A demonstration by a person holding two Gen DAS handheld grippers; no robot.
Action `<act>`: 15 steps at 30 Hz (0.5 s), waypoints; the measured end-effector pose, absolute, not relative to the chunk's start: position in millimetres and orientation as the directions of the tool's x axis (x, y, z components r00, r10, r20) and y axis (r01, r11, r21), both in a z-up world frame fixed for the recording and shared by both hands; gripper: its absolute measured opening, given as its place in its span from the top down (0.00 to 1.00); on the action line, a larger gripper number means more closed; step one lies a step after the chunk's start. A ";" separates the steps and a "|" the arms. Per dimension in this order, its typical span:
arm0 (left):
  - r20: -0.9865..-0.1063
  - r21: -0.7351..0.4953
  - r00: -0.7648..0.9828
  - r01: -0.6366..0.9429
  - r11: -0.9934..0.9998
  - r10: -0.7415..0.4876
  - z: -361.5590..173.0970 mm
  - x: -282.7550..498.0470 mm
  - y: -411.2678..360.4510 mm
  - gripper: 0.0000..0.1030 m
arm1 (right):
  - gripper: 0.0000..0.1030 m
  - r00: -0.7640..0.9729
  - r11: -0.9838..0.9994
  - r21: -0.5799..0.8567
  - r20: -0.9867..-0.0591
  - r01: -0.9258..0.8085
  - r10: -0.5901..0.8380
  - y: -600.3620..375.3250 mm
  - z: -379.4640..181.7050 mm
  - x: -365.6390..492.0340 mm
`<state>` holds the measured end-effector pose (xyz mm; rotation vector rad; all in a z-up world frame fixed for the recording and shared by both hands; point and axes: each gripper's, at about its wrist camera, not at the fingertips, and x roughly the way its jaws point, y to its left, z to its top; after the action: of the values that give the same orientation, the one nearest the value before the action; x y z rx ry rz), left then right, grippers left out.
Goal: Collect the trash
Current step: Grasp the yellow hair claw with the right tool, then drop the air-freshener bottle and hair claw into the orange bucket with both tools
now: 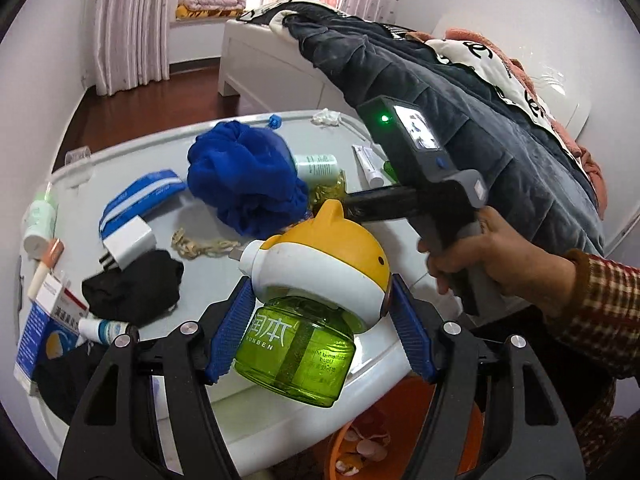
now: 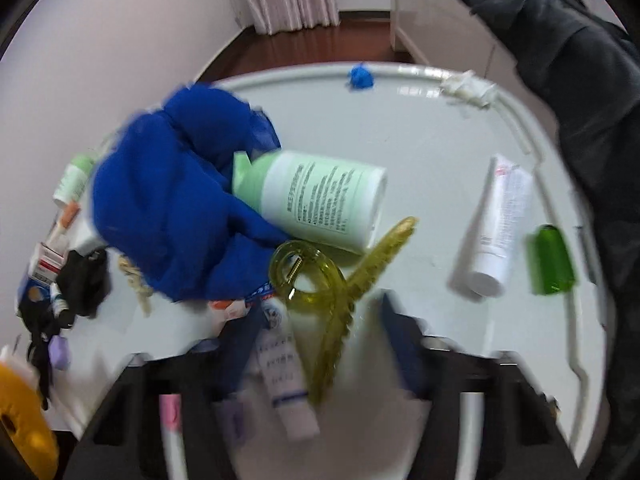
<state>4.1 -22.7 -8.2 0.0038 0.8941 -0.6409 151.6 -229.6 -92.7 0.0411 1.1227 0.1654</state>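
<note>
My left gripper (image 1: 320, 286) is shut on a mosquito repellent (image 1: 316, 280) with a yellow and white cap and a green bottle, held tilted above the table's near edge. An orange bin (image 1: 404, 436) with scraps sits below it. In the blurred right wrist view, my right gripper (image 2: 320, 306) points down at the white table (image 2: 420, 128). Its jaws stand apart, with a yellow-green hair claw (image 2: 320, 284) and a white tube (image 2: 286, 376) between them; I see no pad touching either. In the left wrist view, a hand holds the right gripper's body (image 1: 420, 160) and its tips are hidden.
A blue cloth (image 2: 172, 208), a green-white bottle (image 2: 320, 196), a white tube (image 2: 500, 224) and a small green bottle (image 2: 552, 260) lie around the claw. A crumpled tissue (image 2: 468, 86) sits at the far rim. Black cloth (image 1: 132, 284), a charger (image 1: 128, 240) and a medicine box (image 1: 48, 320) lie left. A bed (image 1: 500, 120) is to the right.
</note>
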 end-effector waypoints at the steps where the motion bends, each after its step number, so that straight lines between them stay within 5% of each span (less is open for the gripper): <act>1: -0.729 -0.255 0.450 0.523 0.814 -0.517 -9.1 4.0 -22.5 0.36 | 0.61 0.424 0.987 0.114 -0.893 -0.112 0.151 -228.7 -91.5 152.8; 15: -0.710 -0.308 0.426 0.529 0.791 -0.561 -2.9 -45.5 -36.5 0.36 | 0.61 0.488 0.968 0.147 -0.842 -0.205 0.232 -230.1 -21.0 67.6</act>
<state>-45.5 -36.5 -2.9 -0.0398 0.9032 -0.6811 67.6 -230.1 -21.0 0.0282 1.0275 0.2655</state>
